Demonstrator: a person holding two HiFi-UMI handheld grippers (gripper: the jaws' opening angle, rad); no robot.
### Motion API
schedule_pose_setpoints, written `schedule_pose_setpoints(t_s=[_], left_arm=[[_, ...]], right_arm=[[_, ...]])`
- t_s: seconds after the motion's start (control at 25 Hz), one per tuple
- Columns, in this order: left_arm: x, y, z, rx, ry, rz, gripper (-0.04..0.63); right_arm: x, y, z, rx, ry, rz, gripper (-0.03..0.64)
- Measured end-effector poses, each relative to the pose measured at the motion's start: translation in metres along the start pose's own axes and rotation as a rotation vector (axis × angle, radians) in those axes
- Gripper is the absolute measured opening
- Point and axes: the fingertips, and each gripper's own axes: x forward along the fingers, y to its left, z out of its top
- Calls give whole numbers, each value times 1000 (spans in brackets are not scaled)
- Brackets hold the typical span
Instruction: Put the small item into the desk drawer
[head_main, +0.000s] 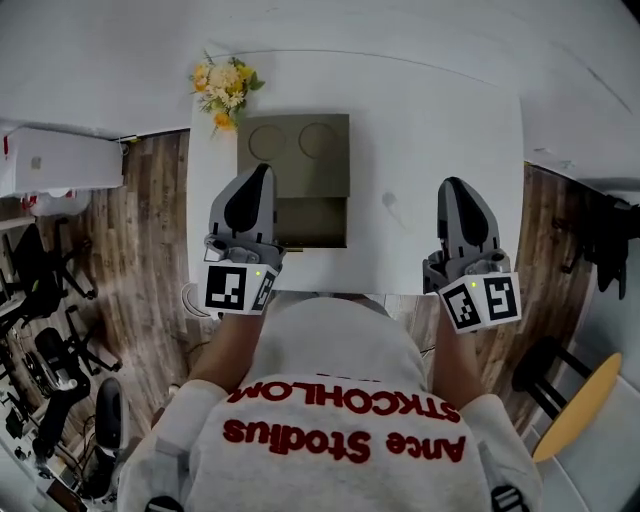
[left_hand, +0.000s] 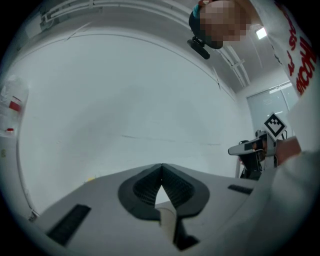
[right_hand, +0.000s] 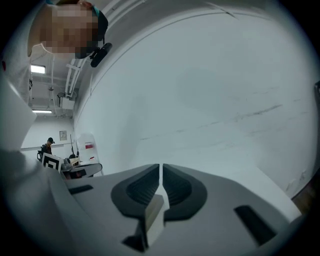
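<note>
White bench (head_main: 450, 150) carries an olive-green drawer box (head_main: 295, 150), its drawer (head_main: 312, 222) open to receive a faint pale small item (head_main: 392, 203) just beside it, while left gripper (head_main: 265, 172) and right gripper (head_main: 452, 185) hover, fingers (left_hand: 142, 187) closed, empty.

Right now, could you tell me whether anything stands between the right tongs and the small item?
Nothing visible does: only bare white table lies between the right tongs and the small item.
</note>
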Motion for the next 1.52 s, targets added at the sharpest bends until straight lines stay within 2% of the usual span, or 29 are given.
schedule_pose_setpoints(t_s=[0.24, 0.4, 0.48, 0.76, 0.96, 1.0, 1.08, 1.24, 1.52], left_arm=[[8, -15, -38, -31, 74, -43, 8], [4, -18, -59, -36, 110, -57, 8], [2, -19, -67, -40, 126, -57, 8], [0, -24, -89, -52, 175, -54, 8], [-4, -25, -100, -60, 205, -49, 8], [-4, -24, -101, -62, 209, -47, 8], [-6, -23, -102, -63, 213, -43, 8], [-4, -23, -98, -61, 204, -40, 8], [2, -17, -78, -50, 153, -39, 8]], right_arm=[[0, -17, -64, 31, 142, -34, 69], [4, -26, -119, 105, 254, -41, 95], [5, -29, -144, 108, 317, -40, 115], [2, -41, -219, 35, 529, -35, 172], [-4, -43, -253, -113, 674, -42, 195], [-4, -44, -255, -141, 686, -46, 193], [-4, -43, -255, -164, 689, -52, 146], [-2, -43, -248, -109, 660, -50, 137], [8, -45, -198, -35, 507, -78, 133]])
